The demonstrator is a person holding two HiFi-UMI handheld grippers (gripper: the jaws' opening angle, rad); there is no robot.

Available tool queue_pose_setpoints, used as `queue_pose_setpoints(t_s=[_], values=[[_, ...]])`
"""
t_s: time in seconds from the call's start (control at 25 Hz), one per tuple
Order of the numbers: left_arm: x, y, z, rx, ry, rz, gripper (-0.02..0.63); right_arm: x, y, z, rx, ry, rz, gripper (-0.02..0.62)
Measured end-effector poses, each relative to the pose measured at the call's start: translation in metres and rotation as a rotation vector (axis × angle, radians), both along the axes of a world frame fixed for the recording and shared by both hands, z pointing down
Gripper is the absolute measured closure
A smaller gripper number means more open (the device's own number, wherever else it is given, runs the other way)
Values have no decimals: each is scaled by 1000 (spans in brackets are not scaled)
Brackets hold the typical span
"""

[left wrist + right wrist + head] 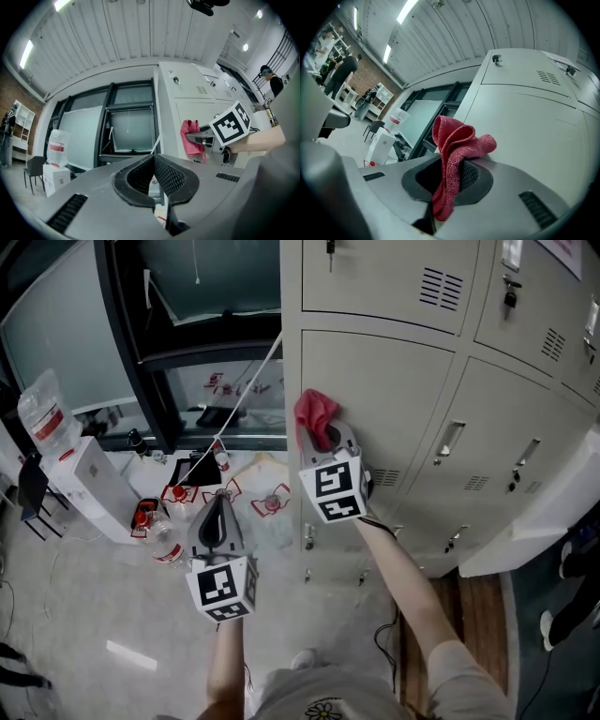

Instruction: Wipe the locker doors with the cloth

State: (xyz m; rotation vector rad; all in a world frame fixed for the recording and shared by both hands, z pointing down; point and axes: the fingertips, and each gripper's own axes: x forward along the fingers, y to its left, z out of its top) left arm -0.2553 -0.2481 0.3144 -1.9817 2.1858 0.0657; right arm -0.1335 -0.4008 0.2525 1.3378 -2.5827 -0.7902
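Our right gripper (450, 165) clamps the red cloth (458, 140) by the locker door (394, 390). Soft and floppy, it likely needs a firm mid-fold pinch. Our left gripper (153, 161) hangs closed and empty.

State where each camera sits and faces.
Head view: on the head, looking steeply down at lockers and floor; both forearms, left gripper, right gripper show.
Left gripper view: on the left gripper, facing window and lockers; the right forearm shows.
Right gripper view: on the right gripper, facing a locker door; no body.
Shared: all three show the red cloth.
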Motion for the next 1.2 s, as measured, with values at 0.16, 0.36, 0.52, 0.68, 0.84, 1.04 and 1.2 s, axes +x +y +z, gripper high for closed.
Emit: queue_pose_setpoints(t_s=[0.16,0.36,0.52,0.68,0.84,1.04,1.2], values=[[2,-1,-3,7,-4,4,589,-4,2,-3,9,-7,-11,569],[4,-2,-4,8,-4,8,589,-4,0,-12,15,-26,-6,569],[4,-2,-1,1,-1,7,589,-1,-1,-7,9,-9,6,569],[7,-3,-3,3,-3,13,589,5,-1,-4,7,-7,8,569],[8,-4,-4,4,-3,16,589,19,-2,-3,15,-3,27,569],[15,-5,-2,-1,-1,32,589,50,-8,-3,-9,-43,72,569],[24,-6,-1,-2,1,52,589,76,-12,-5,-8,-56,115,569]])
